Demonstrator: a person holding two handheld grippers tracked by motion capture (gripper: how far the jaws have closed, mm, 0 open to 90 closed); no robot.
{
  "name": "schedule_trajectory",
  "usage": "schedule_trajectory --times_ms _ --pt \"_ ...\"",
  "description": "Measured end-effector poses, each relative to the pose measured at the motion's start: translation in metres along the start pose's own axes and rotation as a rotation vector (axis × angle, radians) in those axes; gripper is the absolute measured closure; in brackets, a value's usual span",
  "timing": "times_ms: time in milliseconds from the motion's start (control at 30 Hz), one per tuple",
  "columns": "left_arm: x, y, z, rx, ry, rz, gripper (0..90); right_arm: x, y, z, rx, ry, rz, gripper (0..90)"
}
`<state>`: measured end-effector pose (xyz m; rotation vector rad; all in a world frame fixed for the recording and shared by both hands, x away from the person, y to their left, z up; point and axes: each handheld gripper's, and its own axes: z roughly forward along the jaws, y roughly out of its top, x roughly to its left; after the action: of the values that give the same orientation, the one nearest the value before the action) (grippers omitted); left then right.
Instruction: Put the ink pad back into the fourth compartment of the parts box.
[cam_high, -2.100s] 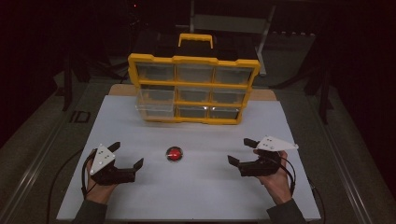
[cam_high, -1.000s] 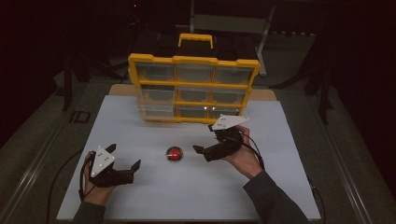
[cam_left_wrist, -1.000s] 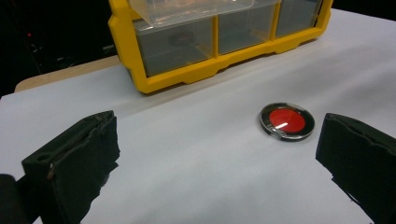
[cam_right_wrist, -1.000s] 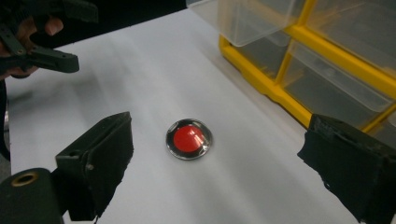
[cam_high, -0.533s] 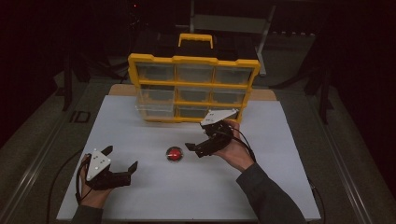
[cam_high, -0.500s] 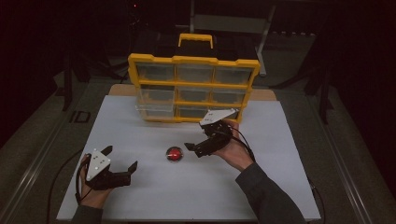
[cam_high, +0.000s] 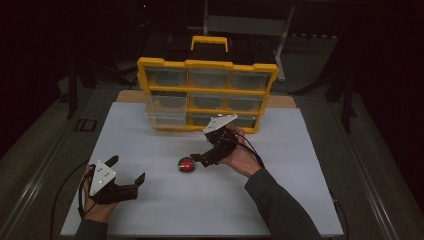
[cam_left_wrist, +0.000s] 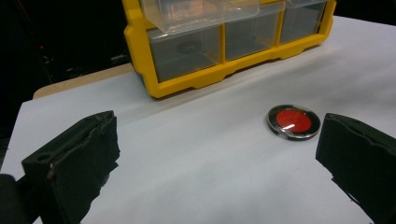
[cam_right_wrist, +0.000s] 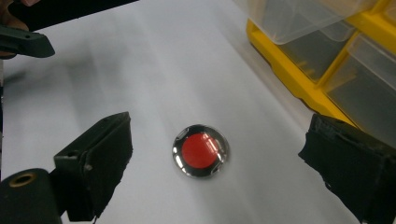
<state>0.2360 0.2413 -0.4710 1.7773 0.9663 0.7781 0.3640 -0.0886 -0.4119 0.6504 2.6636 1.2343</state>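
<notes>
A small round disc (cam_high: 186, 164) with a red centre and a shiny clear rim lies flat on the white sheet (cam_high: 150, 210); it appears too in the left gripper view (cam_left_wrist: 293, 122) and the right gripper view (cam_right_wrist: 201, 150). My right gripper (cam_high: 201, 159) hovers just right of the disc, open, its jaws spread wide to either side of it (cam_right_wrist: 215, 172). My left gripper (cam_high: 127, 170) rests near the front left of the sheet, open and empty (cam_left_wrist: 217, 163). Behind stands a yellow drawer organizer (cam_high: 207, 95) with clear drawers; one left drawer (cam_high: 165, 118) is pulled out.
The yellow organizer (cam_left_wrist: 224, 46) blocks the back of the sheet, its handle (cam_high: 209, 42) on top. Dark surroundings and metal rails (cam_high: 370, 170) flank the table. Cables trail from both grippers.
My right gripper has travelled from the right side of the sheet leftward to the red disc and tilted down over it. The left gripper has drifted slightly toward the front edge.
</notes>
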Motion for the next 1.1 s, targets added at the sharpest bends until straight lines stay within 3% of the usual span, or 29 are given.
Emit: schedule_trajectory --times_ms 300,800,1100 --pt "0.001 -0.001 0.000 0.012 -0.026 0.017 0.0 -0.003 0.000 0.014 0.027 0.013 -0.005 7.6" --pt "0.003 -0.004 0.002 0.029 -0.063 0.030 0.0 -0.002 -0.001 0.042 0.117 0.029 -0.031 7.7" --pt "0.004 -0.005 0.003 0.038 -0.061 0.027 0.0 -0.001 -0.002 0.058 0.159 0.040 -0.041 7.6"
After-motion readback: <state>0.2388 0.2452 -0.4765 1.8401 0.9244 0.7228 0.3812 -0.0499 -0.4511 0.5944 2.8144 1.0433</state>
